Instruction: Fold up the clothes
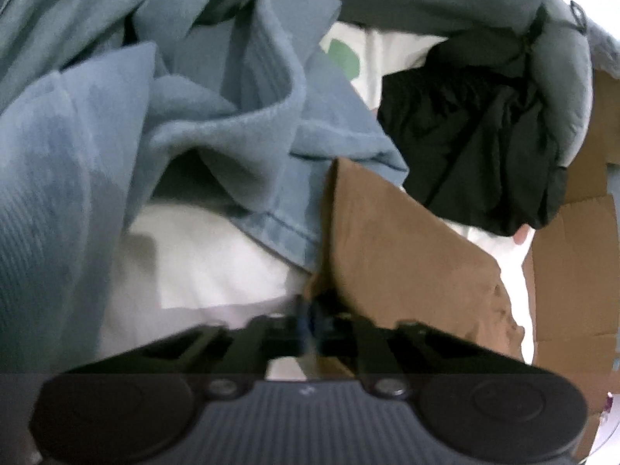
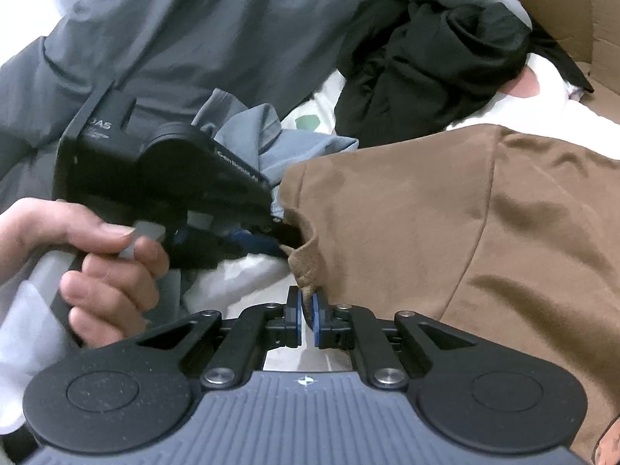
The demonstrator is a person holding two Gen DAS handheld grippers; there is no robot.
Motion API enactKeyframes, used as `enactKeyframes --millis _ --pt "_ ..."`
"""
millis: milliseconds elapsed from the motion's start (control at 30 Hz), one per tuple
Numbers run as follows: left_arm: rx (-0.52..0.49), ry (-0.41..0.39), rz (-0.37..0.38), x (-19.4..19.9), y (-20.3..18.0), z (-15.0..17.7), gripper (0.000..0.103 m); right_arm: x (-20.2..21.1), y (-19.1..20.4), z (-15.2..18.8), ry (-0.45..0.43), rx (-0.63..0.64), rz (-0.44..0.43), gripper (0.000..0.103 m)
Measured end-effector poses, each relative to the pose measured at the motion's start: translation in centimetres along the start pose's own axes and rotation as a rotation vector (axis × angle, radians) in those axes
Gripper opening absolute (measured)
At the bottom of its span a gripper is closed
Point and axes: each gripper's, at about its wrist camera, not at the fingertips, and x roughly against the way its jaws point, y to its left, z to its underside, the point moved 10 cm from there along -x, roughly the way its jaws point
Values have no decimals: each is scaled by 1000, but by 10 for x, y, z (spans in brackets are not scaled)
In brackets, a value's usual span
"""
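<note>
Right wrist view: brown suede-like garment (image 2: 445, 232) is spreading rightward w/ its edge pinched in right gripper (image 2: 306, 306); left gripper (image 2: 283, 238), jaws closed, is clamping same edge just above, beside blue cloth (image 2: 306, 147).

A plain brown cloth garment (image 2: 445, 213) lies beside a faded blue ribbed garment (image 1: 217, 124), a crumpled black garment (image 1: 476, 147), and white fabric with a green patch (image 1: 343, 56).
</note>
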Motion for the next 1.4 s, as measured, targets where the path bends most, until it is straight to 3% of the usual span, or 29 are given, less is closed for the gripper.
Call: enactKeyframes --millis 167,400,533,633,733,900,1067,1167,1233,1400 --pt "-47 -46 -39 3 0 -5 1 4 -7 0 -2 -40 -1 36" --pt "-86 -99 -91 7 1 -10 1 13 -36 -3 -24 -114 64 36" --pt "-99 -82 -100 6 3 -10 1 18 -55 -4 -37 -166 94 36" --pt "-136 -84 -142 15 0 -7 3 14 -72 4 -6 -190 155 36" --pt "-183 -131 -174 32 -6 -9 5 5 -83 17 43 -252 161 36" --pt "-192 -179 -159 54 -12 -14 6 3 -80 27 57 -226 165 36" --pt "-220 -111 -114 47 -22 7 6 8 -83 29 67 -244 171 38" --pt "-236 -30 -94 34 -24 29 6 16 -86 29 63 -257 177 38" --pt "-257 8 -111 29 -22 39 6 28 -86 25 40 -228 189 38" --pt "-316 12 -169 19 -16 47 9 65 -94 21 12 -191 199 38"
